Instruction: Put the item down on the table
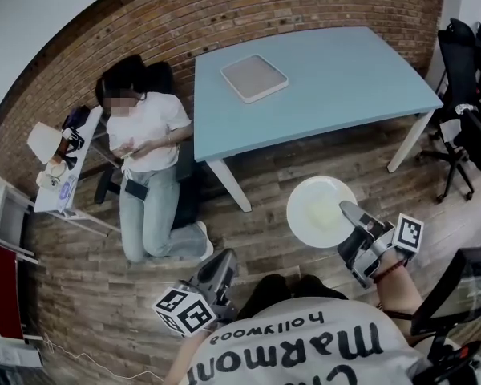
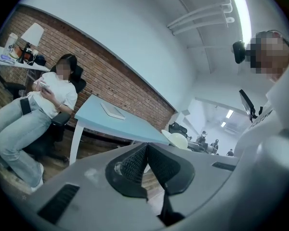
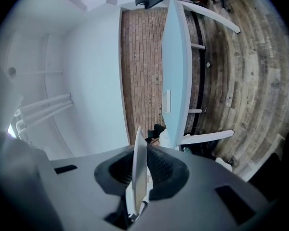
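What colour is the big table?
The big rectangular table is light blue; the head view shows it best.

1. Table (image 1: 345, 79): light blue top on white legs. It stood ahead of your right gripper (image 1: 347, 209), well apart from it. One flat, square white tray (image 1: 254, 78) lay on the top, toward the far left corner as seen from that tool.
2. Floor (image 1: 305, 167): wooden planks, under you. It bore the table's legs and, to the right of the right gripper, a black office chair (image 1: 463, 111).
3. Side table (image 1: 68, 179): small and white, far left of your left gripper (image 1: 223, 257). It carried a white lamp (image 1: 44, 141) and small clutter too tiny to tell.
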Motion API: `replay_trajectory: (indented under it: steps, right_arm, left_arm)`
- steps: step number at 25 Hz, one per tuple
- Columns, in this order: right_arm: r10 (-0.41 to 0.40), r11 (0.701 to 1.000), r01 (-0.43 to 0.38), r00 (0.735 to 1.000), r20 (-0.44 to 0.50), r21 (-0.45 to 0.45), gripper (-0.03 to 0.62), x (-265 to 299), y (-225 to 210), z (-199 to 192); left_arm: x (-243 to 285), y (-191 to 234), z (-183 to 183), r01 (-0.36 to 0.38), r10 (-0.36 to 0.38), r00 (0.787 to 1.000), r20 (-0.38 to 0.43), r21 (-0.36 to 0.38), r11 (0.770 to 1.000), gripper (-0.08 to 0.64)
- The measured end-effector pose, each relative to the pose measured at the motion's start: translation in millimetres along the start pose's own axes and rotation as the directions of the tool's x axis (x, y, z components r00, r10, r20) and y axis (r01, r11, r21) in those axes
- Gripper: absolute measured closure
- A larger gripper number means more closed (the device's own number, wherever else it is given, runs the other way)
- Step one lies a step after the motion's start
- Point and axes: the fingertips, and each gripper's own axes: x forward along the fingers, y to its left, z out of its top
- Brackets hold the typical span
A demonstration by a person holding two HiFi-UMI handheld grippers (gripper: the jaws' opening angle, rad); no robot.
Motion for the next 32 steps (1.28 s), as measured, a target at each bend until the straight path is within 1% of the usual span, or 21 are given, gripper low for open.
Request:
replay_trajectory:
  steps: [2, 4, 7, 13, 19, 23, 27, 32]
  right_arm:
    - [-0.004, 1.0, 0.004, 1.0, -0.008, 0.008, 0.554, 3, -6, -3]
    - [-0.011, 1.0, 0.011, 1.0, -0.011, 0.014, 0.554, 4, -11, -4]
    - [-0.02, 1.0, 0.02, 1.0, -0.001, 0.016, 0.554, 7, -14, -1]
    - [-0.036, 0.999, 0.037, 0.998, 0.055, -0.006, 0.554, 20, -14, 26]
    - [-0.065, 0.997, 0.068, 0.994, 0.086, -0.034, 0.554, 32, -13, 53]
    - [-0.083, 0.996, 0.087, 0.992, 0.098, -0.034, 0.554, 65, -14, 73]
    - [-0.101, 0.993, 0.106, 0.991, 0.086, -0.051, 0.554, 108, -17, 86]
    - [-0.087, 0.996, 0.089, 0.992, 0.089, -0.011, 0.554, 163, -21, 98]
  left_arm:
    - [-2, 6, -1, -0.018, 0.018, 1.0, -0.003, 0.005, 1.0, 0.552]
    - [-2, 12, -3, -0.027, 0.027, 1.0, -0.009, -0.01, 1.0, 0.552]
    - [4, 19, -1, -0.021, 0.02, 1.0, -0.017, -0.028, 0.999, 0.552]
    - [45, 33, 14, 0.047, -0.048, 0.998, -0.036, -0.025, 0.999, 0.552]
    - [92, 43, 33, 0.115, -0.116, 0.993, -0.025, -0.029, 0.993, 0.552]
    - [118, 66, 50, 0.125, -0.127, 0.991, -0.038, -0.051, 0.991, 0.552]
    - [137, 96, 82, 0.111, -0.112, 0.993, -0.03, -0.05, 0.993, 0.552]
    - [159, 134, 118, 0.101, -0.102, 0.994, -0.034, -0.045, 0.994, 0.552]
